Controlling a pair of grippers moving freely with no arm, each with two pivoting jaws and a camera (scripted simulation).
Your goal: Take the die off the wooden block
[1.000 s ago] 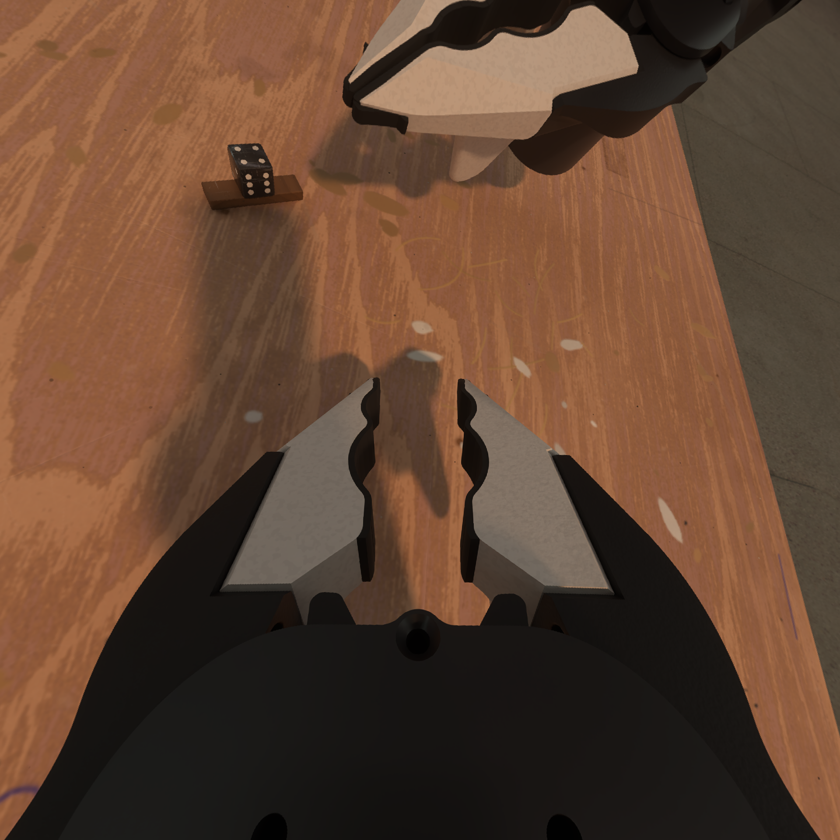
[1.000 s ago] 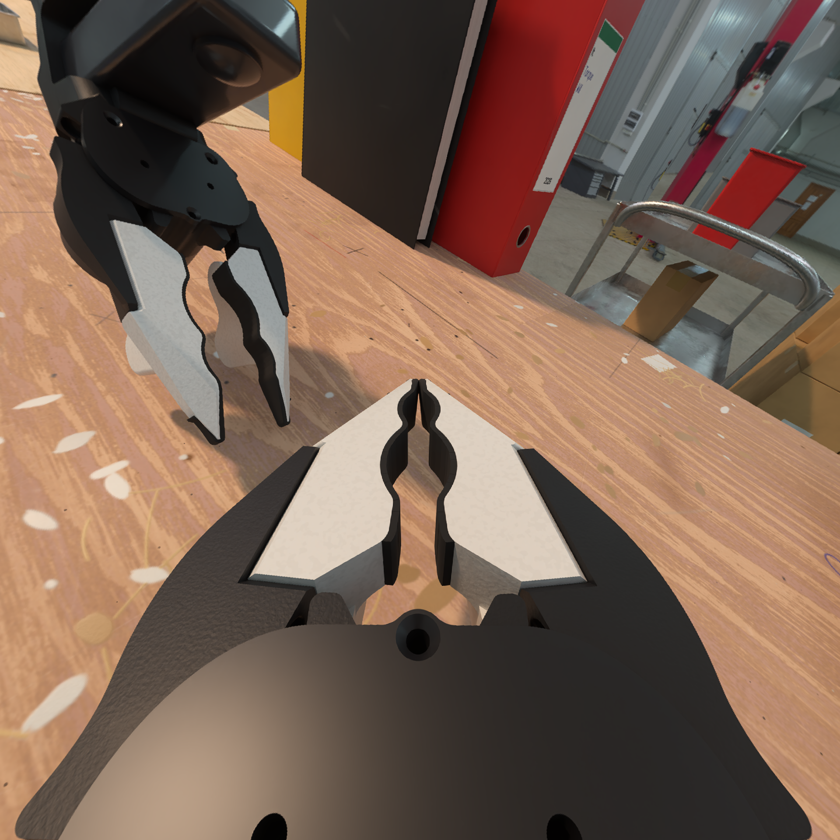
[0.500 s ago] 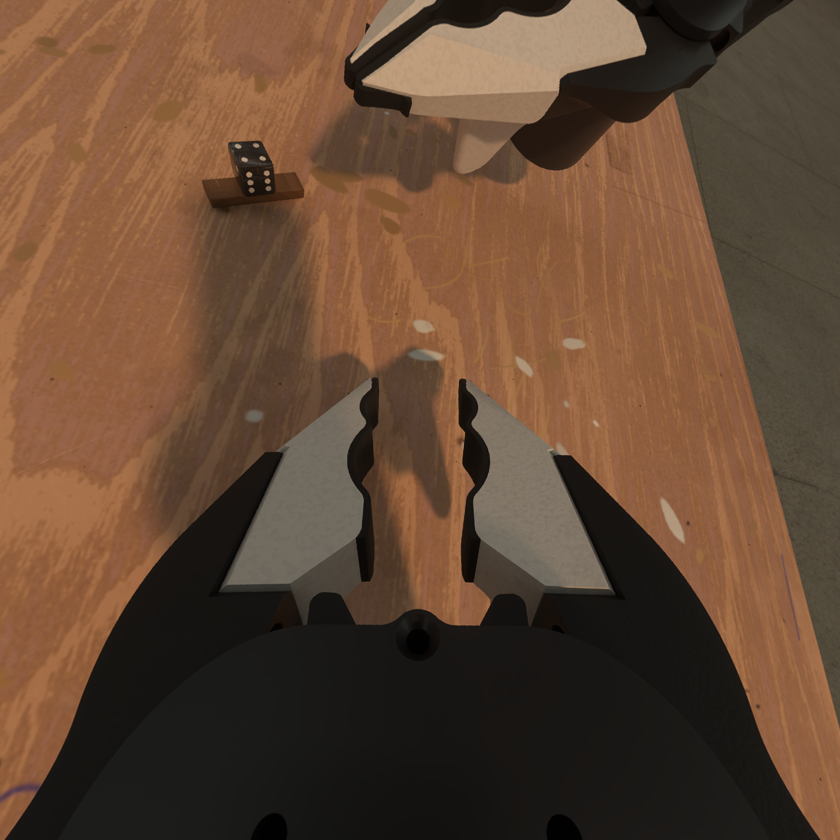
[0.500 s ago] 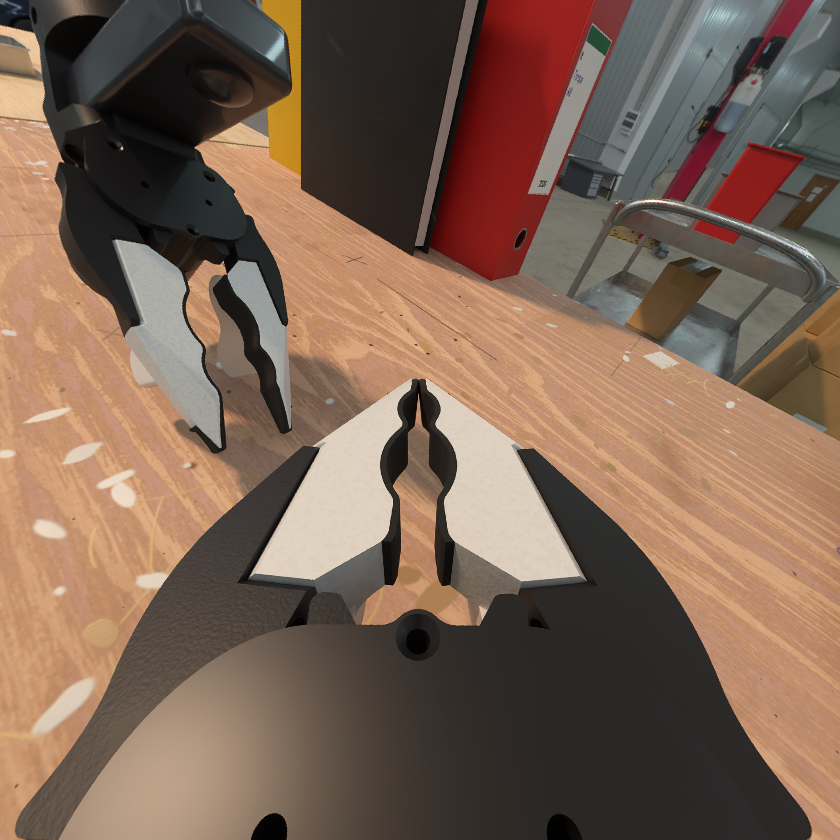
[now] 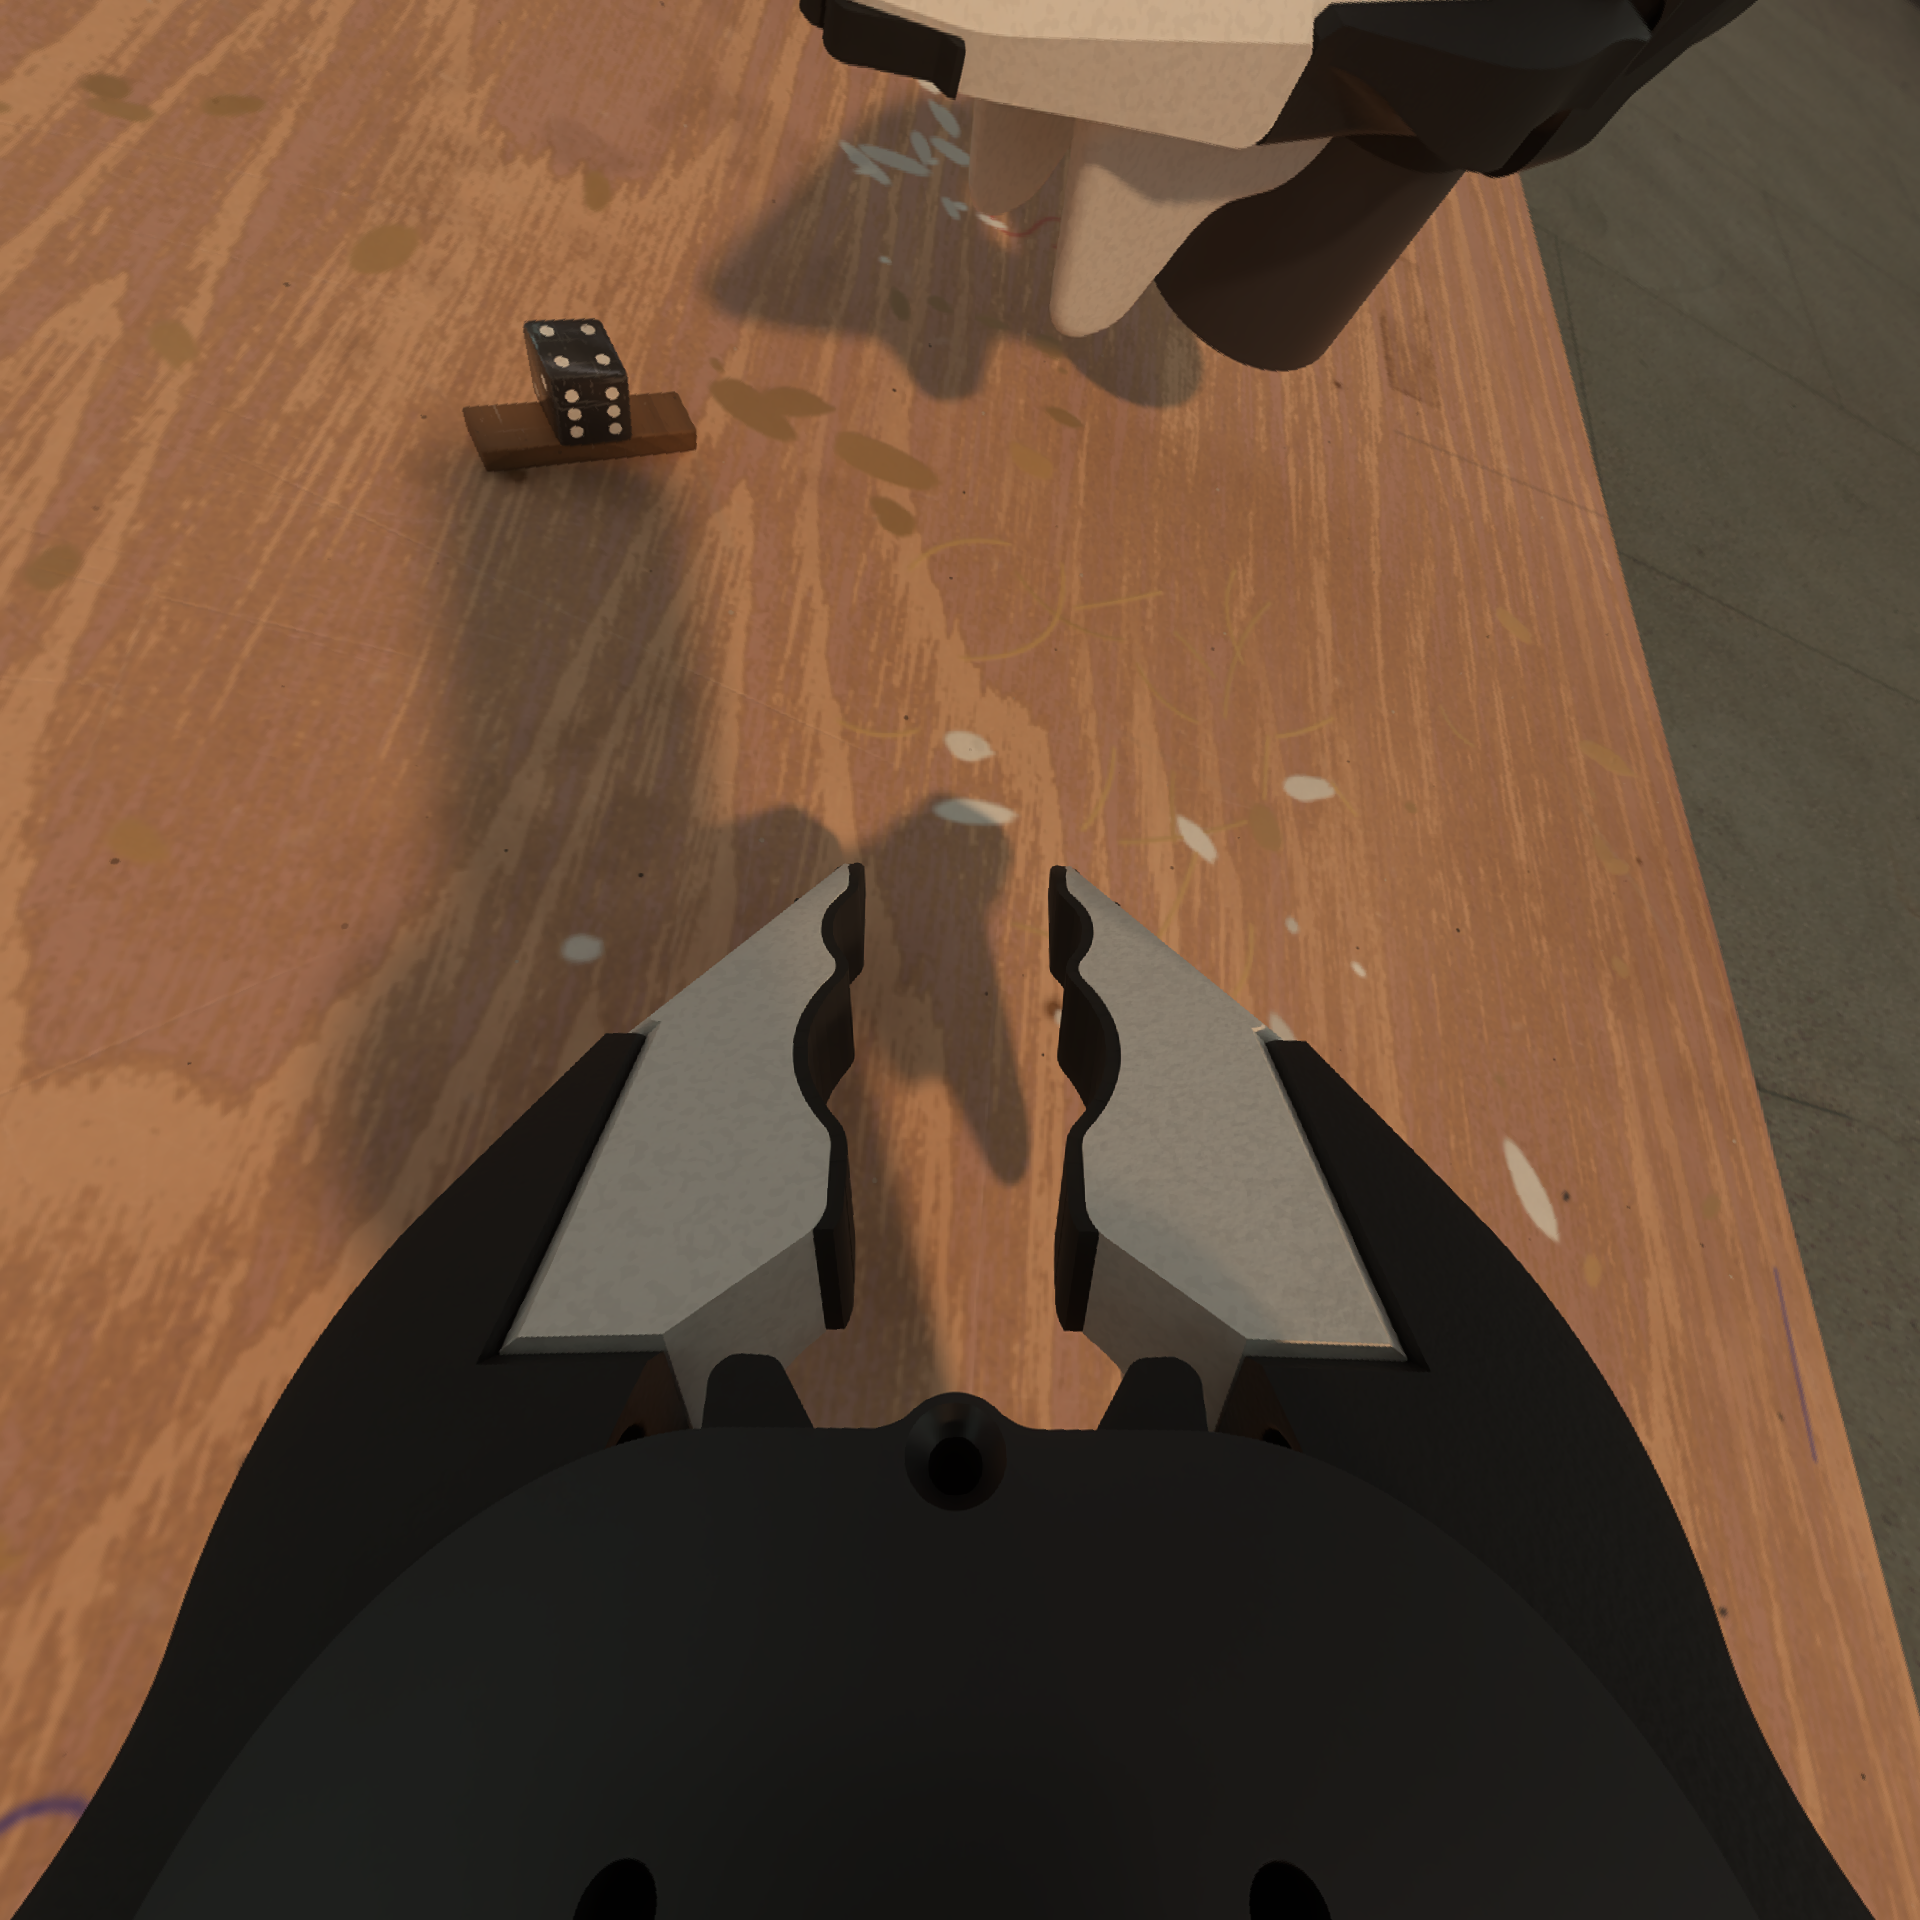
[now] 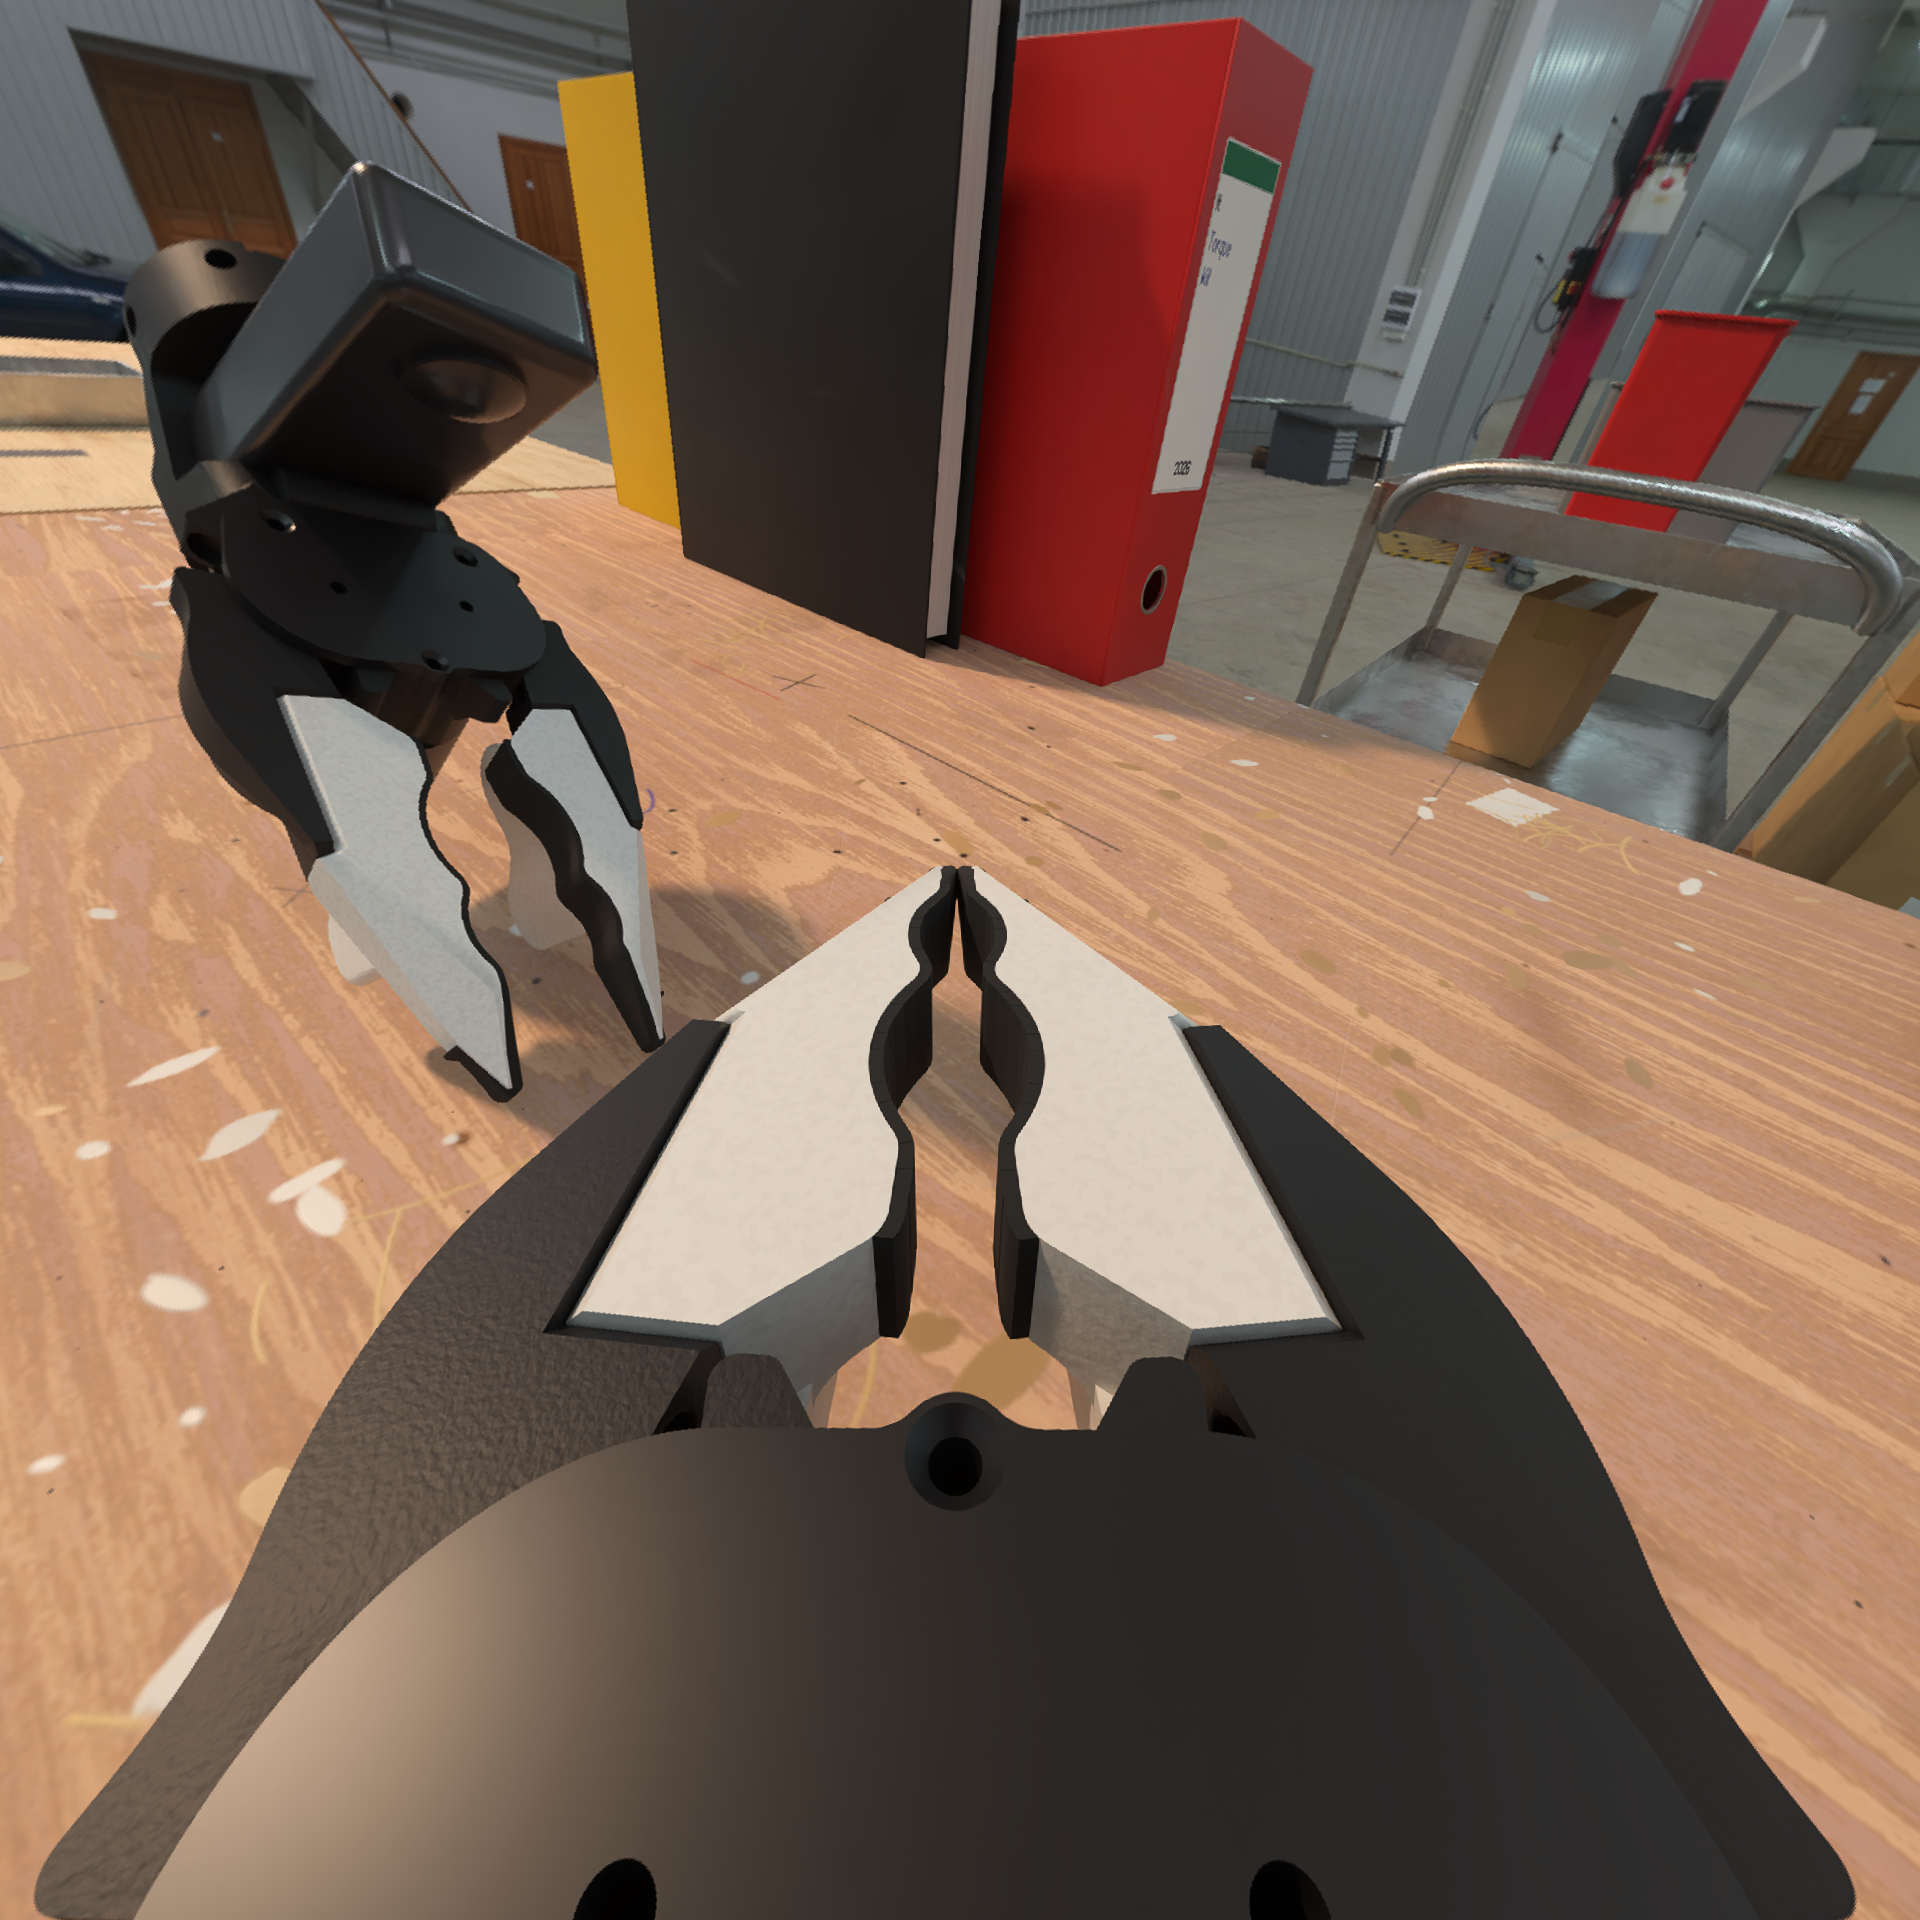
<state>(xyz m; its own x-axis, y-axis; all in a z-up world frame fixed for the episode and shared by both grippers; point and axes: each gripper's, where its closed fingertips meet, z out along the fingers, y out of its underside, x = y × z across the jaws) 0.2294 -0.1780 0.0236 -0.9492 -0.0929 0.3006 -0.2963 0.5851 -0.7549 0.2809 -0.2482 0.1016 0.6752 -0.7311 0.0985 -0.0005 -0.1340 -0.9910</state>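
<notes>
A black die point(image 5: 578, 380) with white pips sits on a thin, flat wooden block point(image 5: 578, 429) on the wooden table point(image 5: 312, 727), far ahead and to the left in the left wrist view. My left gripper point(image 5: 954, 883) is open and empty, well short of the die; it also shows in the right wrist view point(image 6: 582, 1060), pointing down at the table. My right gripper point(image 6: 956, 878) is shut and empty; part of it point(image 5: 1143, 94) shows at the top of the left wrist view, to the right of the die. The die is not in the right wrist view.
A yellow binder point(image 6: 613, 291), a black binder point(image 6: 810, 312) and a red binder point(image 6: 1122, 343) stand upright at the table's far side. The table edge point(image 5: 1621, 644) runs along the right, with floor beyond. A metal cart point(image 6: 1621, 623) with a cardboard box stands off the table.
My right gripper has risen and tilted its view upward, so it sits higher in the left wrist view. The left gripper has hardly moved. The die and block are still.
</notes>
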